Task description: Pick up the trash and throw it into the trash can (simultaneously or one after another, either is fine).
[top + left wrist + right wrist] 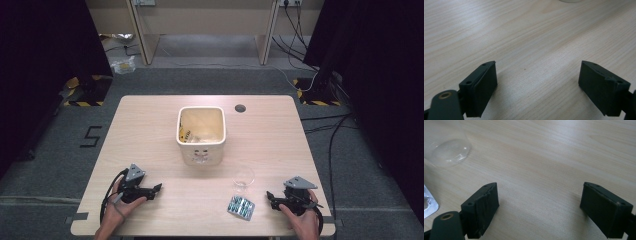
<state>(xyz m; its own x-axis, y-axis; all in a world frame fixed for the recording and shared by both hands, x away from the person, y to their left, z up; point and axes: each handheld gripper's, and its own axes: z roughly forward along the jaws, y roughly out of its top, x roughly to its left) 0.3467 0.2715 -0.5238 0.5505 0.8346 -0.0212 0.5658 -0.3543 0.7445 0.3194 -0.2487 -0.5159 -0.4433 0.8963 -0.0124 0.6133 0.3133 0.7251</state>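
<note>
A cream square bin (201, 135) with a small face on its front stands in the middle of the wooden table (150, 125). A clear plastic cup (243, 178) sits near the front right, and its base (447, 151) appears at the upper left of the right gripper view. A silver blister pack of pills (241, 207) lies in front of the cup; its corner (429, 206) is at the left edge of the right gripper view. My left gripper (157, 190) rests open at the front left, jaws wide over bare wood (537, 82). My right gripper (270, 197) rests open just right of the blister pack, nothing between its jaws (540, 205).
The bin holds some yellow and pale wrappers (192, 135). A round cable hole (240, 108) lies at the table's back right. Cables (325, 130) trail on the floor to the right; desk legs (145, 40) stand beyond the table.
</note>
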